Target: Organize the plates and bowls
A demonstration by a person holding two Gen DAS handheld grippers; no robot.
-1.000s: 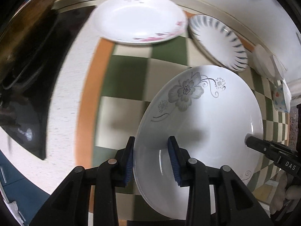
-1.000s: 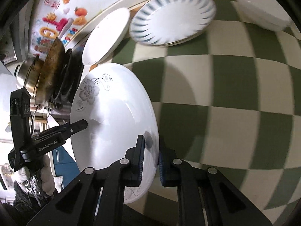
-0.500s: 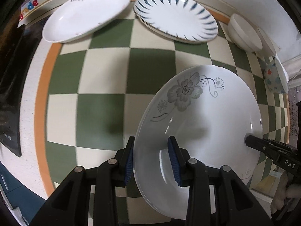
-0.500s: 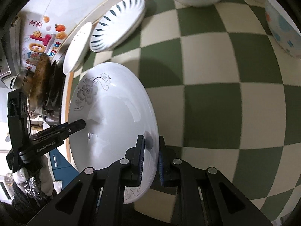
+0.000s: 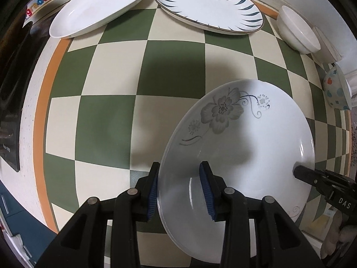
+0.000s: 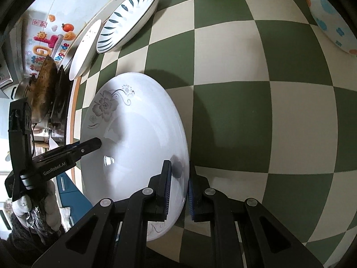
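A white floral plate (image 5: 241, 147) hangs tilted over the checked cloth, while a plain plate (image 5: 98, 6), striped plate (image 5: 209, 6), white bowl (image 5: 299, 31) and dotted bowl (image 5: 337, 89) rest behind it.

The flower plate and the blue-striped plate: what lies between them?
Only bare checkered cloth between flower plate and blue-striped plate, in the left wrist view.

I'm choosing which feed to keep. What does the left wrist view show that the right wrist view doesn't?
Left wrist only: the full faces of the plain white plate and the striped plate.

Right wrist only: a dark pan on the stove, and wall stickers.

Both: the flowered plate, each claw, left claw and right claw, clamped on its rim, over the checkered mat.
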